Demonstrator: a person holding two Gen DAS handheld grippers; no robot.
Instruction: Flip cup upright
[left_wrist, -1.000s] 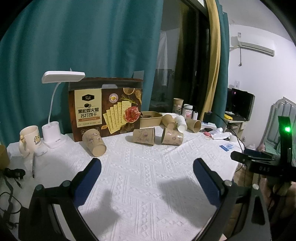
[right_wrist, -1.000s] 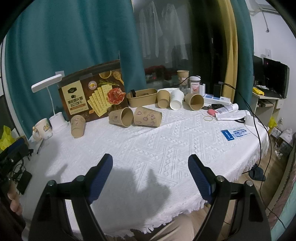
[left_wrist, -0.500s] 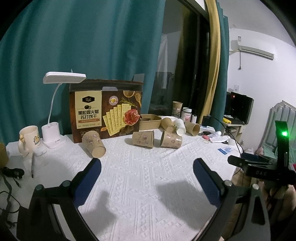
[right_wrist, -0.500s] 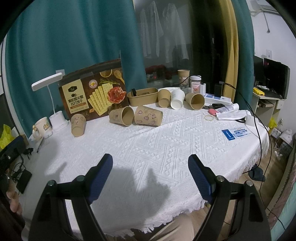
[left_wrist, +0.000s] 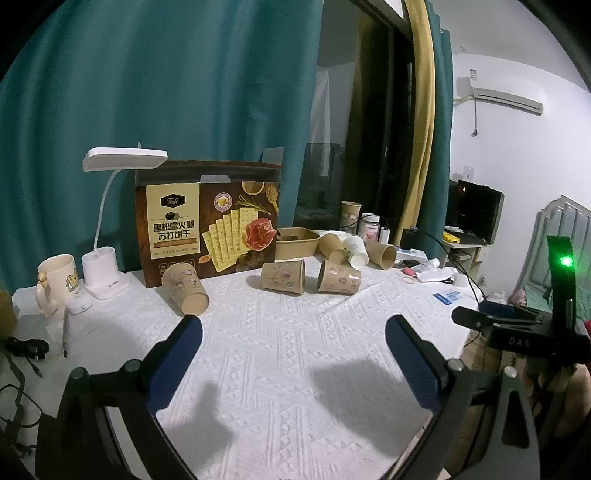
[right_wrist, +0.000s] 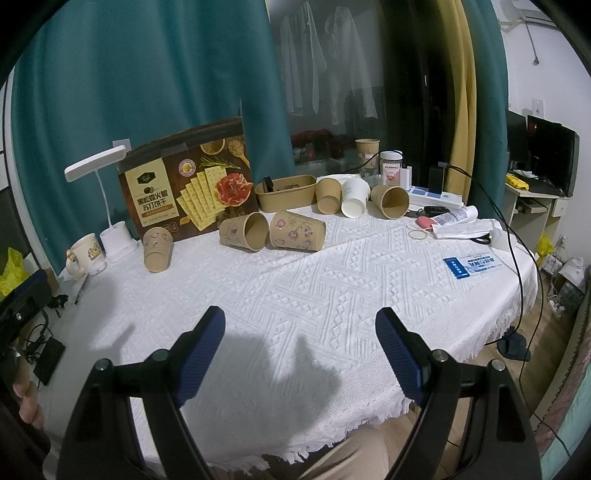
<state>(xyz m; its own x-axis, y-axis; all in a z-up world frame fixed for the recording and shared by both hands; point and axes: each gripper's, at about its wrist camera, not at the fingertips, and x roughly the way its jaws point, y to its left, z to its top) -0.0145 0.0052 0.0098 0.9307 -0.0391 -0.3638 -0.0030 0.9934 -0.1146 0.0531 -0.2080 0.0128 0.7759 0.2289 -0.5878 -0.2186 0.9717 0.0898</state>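
Note:
Three patterned brown paper cups are on the white tablecloth. One stands upside down at the left (left_wrist: 185, 289) (right_wrist: 157, 249). Two lie on their sides in the middle: one (left_wrist: 283, 276) (right_wrist: 244, 232) and another beside it (left_wrist: 339, 277) (right_wrist: 297, 230). My left gripper (left_wrist: 293, 349) is open and empty, over the cloth well short of the cups. My right gripper (right_wrist: 300, 345) is open and empty near the table's front edge. The right gripper's body shows at the right of the left wrist view (left_wrist: 524, 332).
A cracker box (left_wrist: 207, 229), a white desk lamp (left_wrist: 107, 266) and a mug (left_wrist: 55, 280) stand at the back left. A brown tray (right_wrist: 286, 193), more plain cups (right_wrist: 354, 199), a jar, cables and papers lie at the back right. A blue card (right_wrist: 472, 266) lies near the right edge.
Both grippers have drifted slightly; the left wrist view has tilted so the cups sit a little lower. Nothing was grasped or moved.

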